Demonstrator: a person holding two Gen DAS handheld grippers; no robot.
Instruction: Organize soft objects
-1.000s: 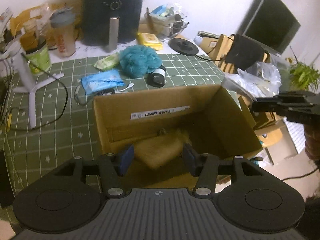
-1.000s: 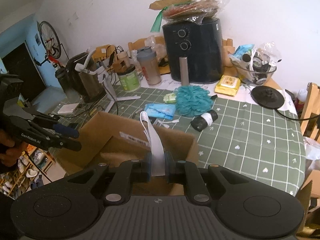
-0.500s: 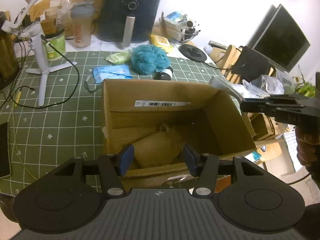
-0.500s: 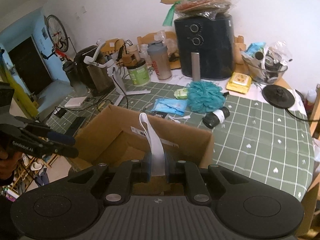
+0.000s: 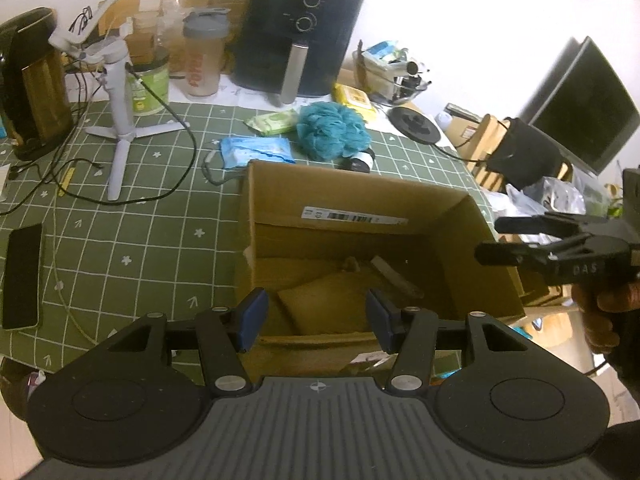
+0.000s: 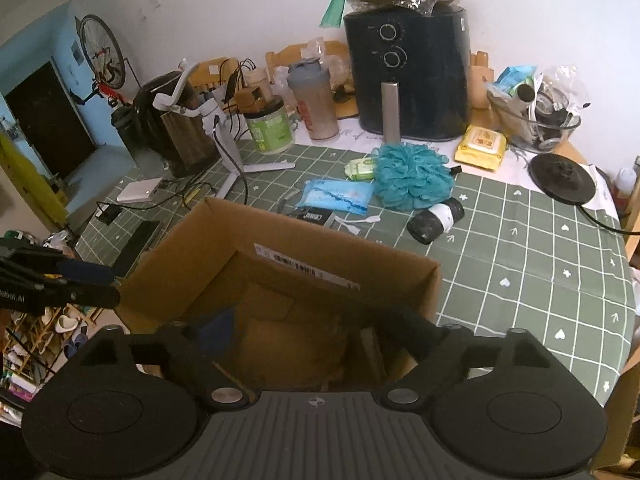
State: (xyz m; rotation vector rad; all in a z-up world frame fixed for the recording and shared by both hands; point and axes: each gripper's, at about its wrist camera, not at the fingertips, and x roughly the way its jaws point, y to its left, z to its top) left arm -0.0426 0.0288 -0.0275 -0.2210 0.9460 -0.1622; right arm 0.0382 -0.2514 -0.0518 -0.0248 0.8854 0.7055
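Both claws, left [image 5: 314,316] and right [image 6: 308,330], gape over the box [image 5: 352,216]

Dim warm indoor light, blown-out white wall [image 5: 460,20], strong fisheye bending at edges, soft overall blur
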